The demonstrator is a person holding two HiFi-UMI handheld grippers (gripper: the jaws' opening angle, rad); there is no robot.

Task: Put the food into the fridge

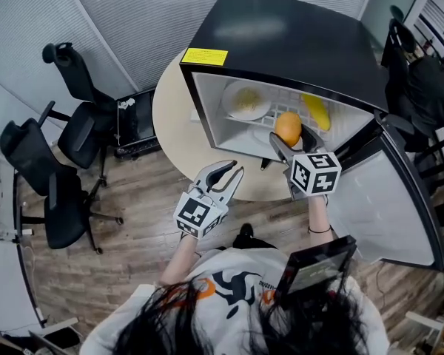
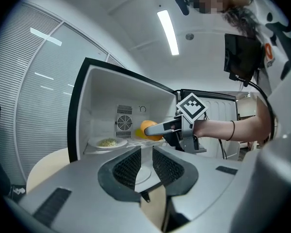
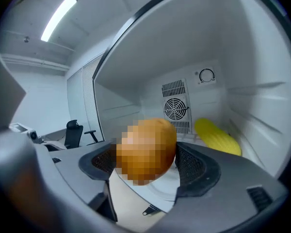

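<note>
Head view: right hand-held gripper (image 1: 293,140) clasps round orange (image 1: 288,126); left hand-held gripper (image 1: 234,171) gapes empty.

The orange (image 3: 146,149) is blurred in the right gripper view; the food (image 2: 106,142) on the plate (image 2: 92,144) is too small to identify.

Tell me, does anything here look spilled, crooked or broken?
Nothing stands out. The fridge is open on the round table, a plate and a yellow food item lie tidily inside, and the right gripper holds the orange at the opening. The left gripper is open, empty.
</note>
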